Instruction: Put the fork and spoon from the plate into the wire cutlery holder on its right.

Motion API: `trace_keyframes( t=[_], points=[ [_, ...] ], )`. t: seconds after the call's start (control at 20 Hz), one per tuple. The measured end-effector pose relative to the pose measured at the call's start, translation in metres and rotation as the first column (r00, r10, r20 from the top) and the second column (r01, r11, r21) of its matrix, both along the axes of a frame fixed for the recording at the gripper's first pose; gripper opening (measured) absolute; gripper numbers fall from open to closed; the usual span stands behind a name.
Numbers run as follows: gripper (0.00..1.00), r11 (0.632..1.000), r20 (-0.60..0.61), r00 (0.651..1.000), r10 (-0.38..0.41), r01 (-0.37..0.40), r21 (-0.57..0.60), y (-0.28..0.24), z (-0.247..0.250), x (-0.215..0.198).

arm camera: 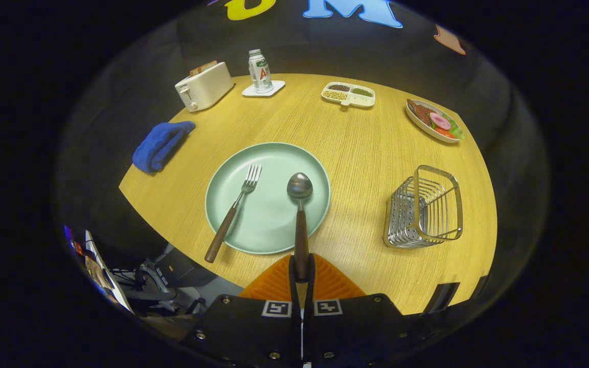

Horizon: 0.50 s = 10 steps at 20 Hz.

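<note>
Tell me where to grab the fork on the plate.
Take the fork by its brown handle end, which overhangs the green plate's near rim, coming from the near side. The claw is currently shut on the spoon handle.

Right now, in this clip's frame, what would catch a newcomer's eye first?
The spoon stands out: its brown handle is clamped between the gripper and its orange fingers, with the bowl reaching over the pale green plate just ahead. The fork lies on that plate to the spoon's left. The wire cutlery holder sits on the wooden table, right of the plate.
</note>
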<state>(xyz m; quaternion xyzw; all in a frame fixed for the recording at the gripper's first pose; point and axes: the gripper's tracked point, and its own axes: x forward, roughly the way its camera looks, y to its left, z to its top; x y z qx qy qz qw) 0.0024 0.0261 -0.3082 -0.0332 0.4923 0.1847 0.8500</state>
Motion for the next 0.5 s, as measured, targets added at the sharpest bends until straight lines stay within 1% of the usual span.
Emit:
trace_keyframes(
  t=[0.1,0.25,0.4,0.5],
  points=[
    [0.02,1.0,-0.005,1.0,-0.005,0.005,0.025,0.003,0.008,-0.001],
    [0.02,0.999,-0.022,1.0,0.001,0.0,0.043,-0.007,0.031,-0.007],
    [0.02,0.998,-0.067,0.998,0.007,-0.003,0.06,-0.028,0.057,-0.016],
    [0.02,0.999,-0.074,0.997,0.015,-0.012,0.047,-0.048,0.074,-0.018]
  ],
)
